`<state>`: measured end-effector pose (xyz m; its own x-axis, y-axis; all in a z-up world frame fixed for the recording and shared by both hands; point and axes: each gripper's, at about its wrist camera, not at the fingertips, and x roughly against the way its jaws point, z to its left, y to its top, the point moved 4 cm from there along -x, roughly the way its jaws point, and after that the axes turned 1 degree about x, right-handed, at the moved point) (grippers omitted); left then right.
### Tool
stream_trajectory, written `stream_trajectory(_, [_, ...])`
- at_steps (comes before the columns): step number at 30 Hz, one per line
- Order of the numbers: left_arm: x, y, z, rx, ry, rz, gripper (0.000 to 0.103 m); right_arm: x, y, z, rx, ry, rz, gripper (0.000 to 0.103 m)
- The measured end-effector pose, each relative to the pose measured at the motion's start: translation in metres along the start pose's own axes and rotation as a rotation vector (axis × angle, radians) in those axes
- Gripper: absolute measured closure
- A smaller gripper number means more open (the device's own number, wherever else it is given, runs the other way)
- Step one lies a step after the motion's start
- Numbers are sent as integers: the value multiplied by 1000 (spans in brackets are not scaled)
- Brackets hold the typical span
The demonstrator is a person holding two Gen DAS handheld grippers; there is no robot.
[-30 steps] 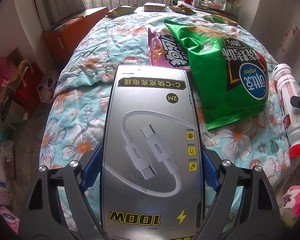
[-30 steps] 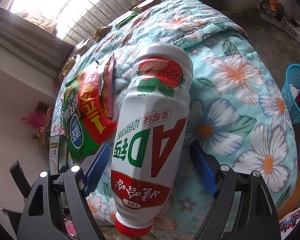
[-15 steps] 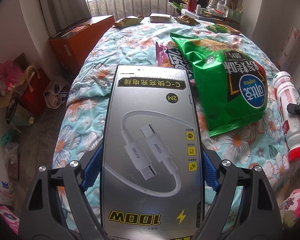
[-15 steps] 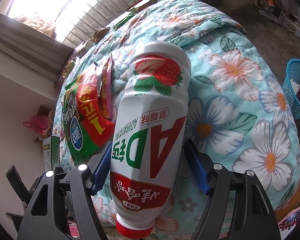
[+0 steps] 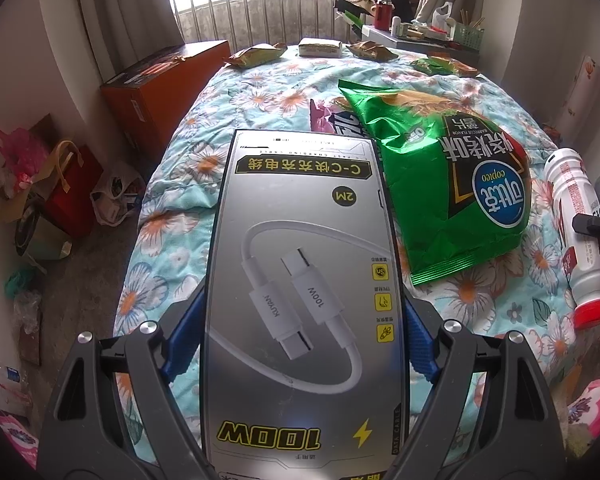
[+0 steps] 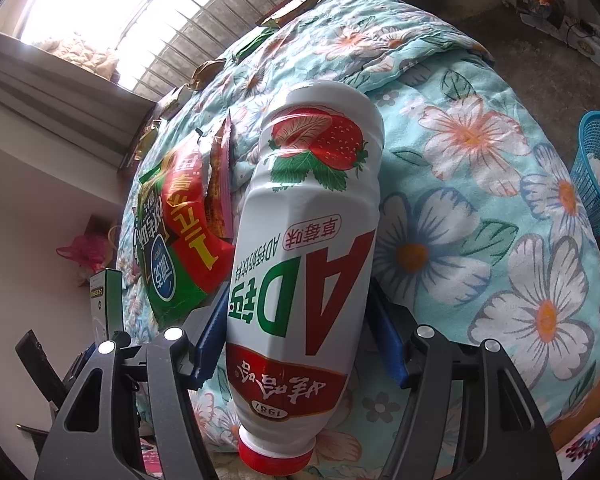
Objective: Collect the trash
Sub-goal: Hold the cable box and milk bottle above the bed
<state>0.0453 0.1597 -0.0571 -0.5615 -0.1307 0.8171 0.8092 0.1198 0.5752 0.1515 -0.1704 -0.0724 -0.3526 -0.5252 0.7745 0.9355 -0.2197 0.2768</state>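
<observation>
Left tool (image 5: 302, 340) clamps the charging-cable box (image 5: 304, 280) above the bed (image 5: 260, 92); my right tool (image 6: 296, 340) grips the strawberry milk bottle (image 6: 308, 248): I'd carry both level to the blue basket (image 6: 598, 172)

Daylit throughout, source the barred window (image 5: 260, 4) at the far end of the room; panes blown out to white in both views, worst in the right wrist view (image 6: 112, 12). Soft, diffuse illumination over the floral bedspread (image 5: 268, 92); only faint shadows, mostly under the near objects. Specular glare on the green chip bag (image 5: 440, 176) foil and a dull sheen across the grey cable box (image 5: 304, 280). White bottle (image 6: 312, 248) evenly lit, slight highlight at its upper end. Strong fisheye bending: straight window bars and walls curved, black vignette at all corners. Dim, murky side floor in the left wrist view. Focus acceptable centrally, softer toward the rim; no obvious motion blur.
</observation>
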Motion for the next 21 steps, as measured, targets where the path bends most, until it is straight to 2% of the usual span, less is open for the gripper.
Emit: stream_trajectory(21, [14,5,-8,-26,19,-40,23,9,-1,0,5,27,-8,41])
